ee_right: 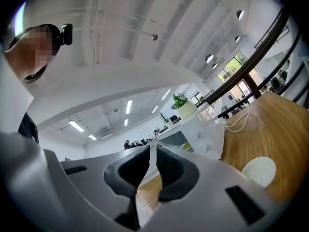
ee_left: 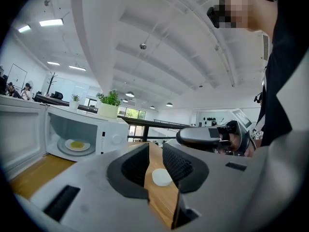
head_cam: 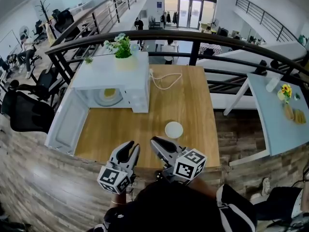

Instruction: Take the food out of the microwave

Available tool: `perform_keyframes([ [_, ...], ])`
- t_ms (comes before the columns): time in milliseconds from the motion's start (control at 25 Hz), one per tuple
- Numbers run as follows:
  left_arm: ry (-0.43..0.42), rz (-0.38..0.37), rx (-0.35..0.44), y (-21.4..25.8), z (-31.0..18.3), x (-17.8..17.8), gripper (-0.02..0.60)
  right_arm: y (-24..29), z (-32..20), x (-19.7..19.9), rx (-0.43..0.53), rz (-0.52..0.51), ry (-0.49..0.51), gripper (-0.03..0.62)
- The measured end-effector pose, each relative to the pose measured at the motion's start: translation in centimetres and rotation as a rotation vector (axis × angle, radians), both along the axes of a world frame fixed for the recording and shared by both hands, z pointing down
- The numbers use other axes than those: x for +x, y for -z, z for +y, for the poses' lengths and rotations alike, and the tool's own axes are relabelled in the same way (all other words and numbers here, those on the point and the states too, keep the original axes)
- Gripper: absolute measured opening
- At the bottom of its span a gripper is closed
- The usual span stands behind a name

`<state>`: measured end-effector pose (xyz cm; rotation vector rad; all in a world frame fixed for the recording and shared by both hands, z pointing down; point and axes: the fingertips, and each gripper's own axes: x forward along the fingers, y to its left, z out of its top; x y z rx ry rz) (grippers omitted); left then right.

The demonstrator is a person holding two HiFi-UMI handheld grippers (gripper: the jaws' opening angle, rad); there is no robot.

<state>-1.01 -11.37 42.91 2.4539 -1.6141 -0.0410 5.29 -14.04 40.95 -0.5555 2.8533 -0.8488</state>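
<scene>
1. The microwave (head_cam: 116,81) is parked at the far left of the wooden table (head_cam: 193,105), with its door (head_cam: 65,122) swung all the way open toward the near-left.
2. The food (head_cam: 109,93), something yellowish on a pale plate (head_cam: 107,98), is seen sitting inside the cavity on the turntable. Nothing is touching it.
3. The left gripper (head_cam: 134,144) is held at the near edge of the table, pointed roughly level toward the microwave. Its jaws are kept narrow with a clear gap, and nothing is gripped; only the tabletop and a small white disc (ee_left: 161,177) are seen through the gap.
4. The right gripper (head_cam: 153,140) is held just beside the left one, angled the same way. Its jaws are almost closed, with just a thin slit left, and nothing is held there either.
5. So the food is well apart from both grippers: it lies ahead of them and off to the left, and a long stretch of bare table is seen in between.
6. The white disc is found on the table just ahead of the right gripper.
7. A potted plant (head_cam: 121,50) is set on top of the microwave, and a loose cable (head_cam: 166,79) is coiled on the table to its right.
</scene>
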Motion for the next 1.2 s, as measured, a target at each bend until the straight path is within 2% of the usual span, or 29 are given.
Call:
perform_keyframes([
  [320,0.047,0.01,-0.023,-0.9,-0.7,-2.2,0.066,-1.0,-1.8,-1.1,-0.01,0.008,0.0,0.045],
  [480,0.081,0.024,-0.035,-1.5,-0.8,-4.3,0.066,-1.7,-1.9,-2.2,-0.024,0.027,0.004,0.046],
  [680,0.077,0.035,-0.031,-1.8,-2.2,-7.5,0.066,-1.9,-3.2,-4.7,-0.017,0.054,-0.017,0.048],
  [1000,-0.012,0.012,-0.012,-0.9,-7.2,-15.1,0.067,-1.1,-6.3,-11.2,-0.02,0.047,-0.128,0.052],
  [1200,-0.116,-0.025,-0.009,-0.3,-10.7,-18.6,0.072,-0.6,-8.6,-15.0,-0.028,0.035,-0.223,0.054],
])
